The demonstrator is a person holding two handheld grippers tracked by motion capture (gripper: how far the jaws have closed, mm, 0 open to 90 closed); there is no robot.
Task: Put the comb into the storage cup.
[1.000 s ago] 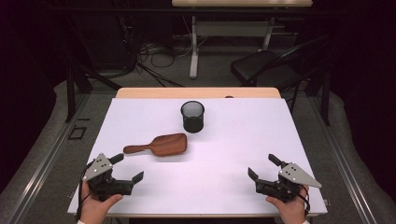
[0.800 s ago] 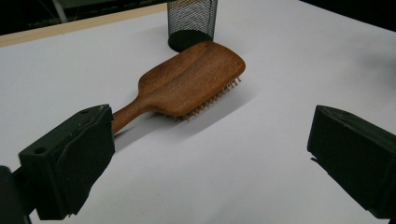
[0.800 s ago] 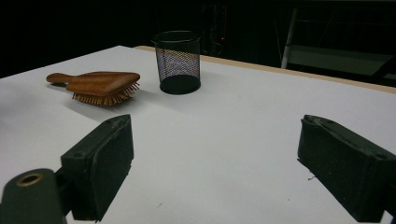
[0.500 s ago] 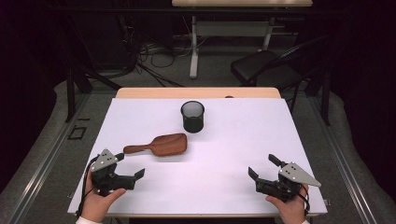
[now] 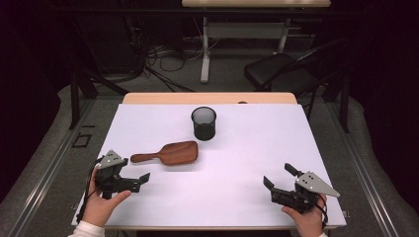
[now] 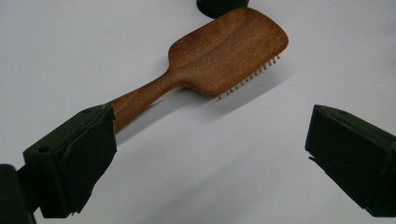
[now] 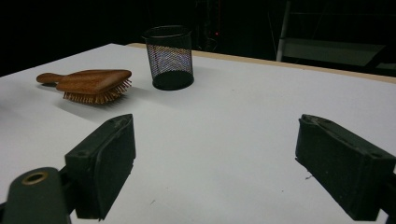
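High view: hairbrush lengthwise left-right, handle left.

Dark lab: white test table, floor cables, desk frame.

Left tool: at 7 o'clock, jaws wide apart, nothing between, aimed toward 3 o'clock.
Left hand: gripping from below.
Right tool: at 5 o'clock, jaws spread, empty, aimed toward 10 o'clock.
Right hand: wrapped underneath.
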